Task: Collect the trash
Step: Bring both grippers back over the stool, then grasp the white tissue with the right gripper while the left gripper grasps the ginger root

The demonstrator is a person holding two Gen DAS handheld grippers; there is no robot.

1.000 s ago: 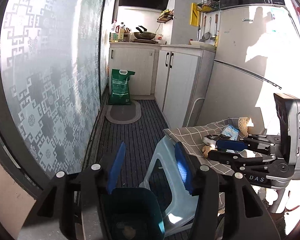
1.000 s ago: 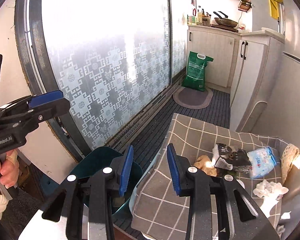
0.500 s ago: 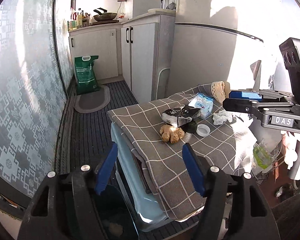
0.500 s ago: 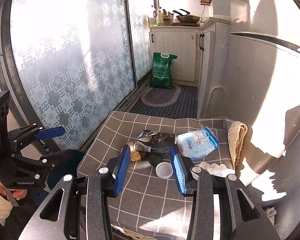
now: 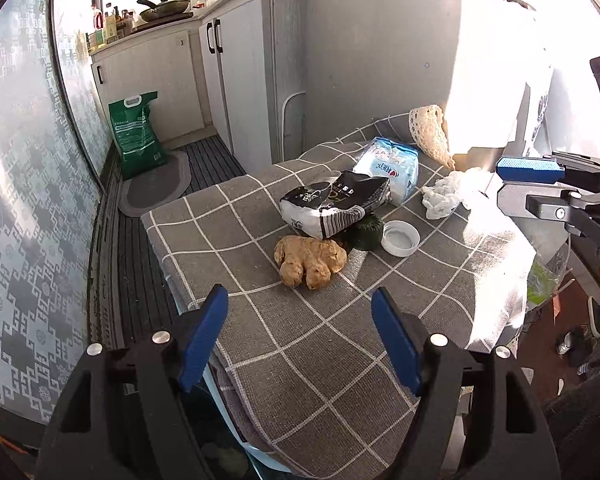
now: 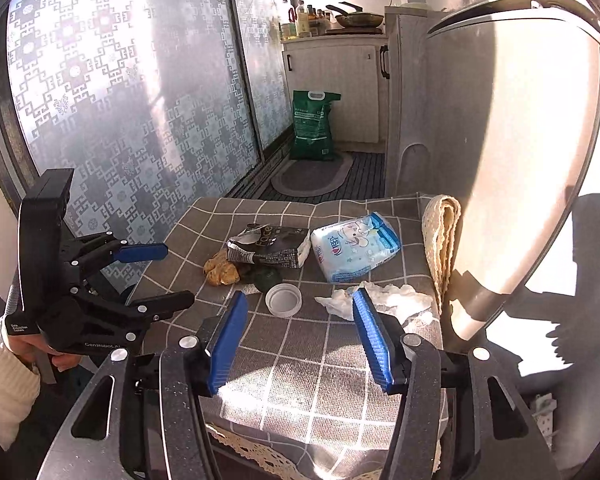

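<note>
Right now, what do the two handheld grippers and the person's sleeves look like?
Both grippers are black frames with silver pivot screws and blue ribbed pads. The left gripper has a tall black camera block and white "GenRobot.AI" lettering, and a cream knit sleeve sits behind it. The right gripper has a speckled black body. No cables visible.

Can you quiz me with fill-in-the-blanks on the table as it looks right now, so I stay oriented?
1. The white cap lies with its open side facing ____.
2. The black-and-white wrapper partly covers a dark ____ round lid.
3. The crumpled tissue lies nearest the ____ tool.
4. Between the pads of the left tool there is ____ but checked cloth.

Missing words: up; green; right; nothing
</note>
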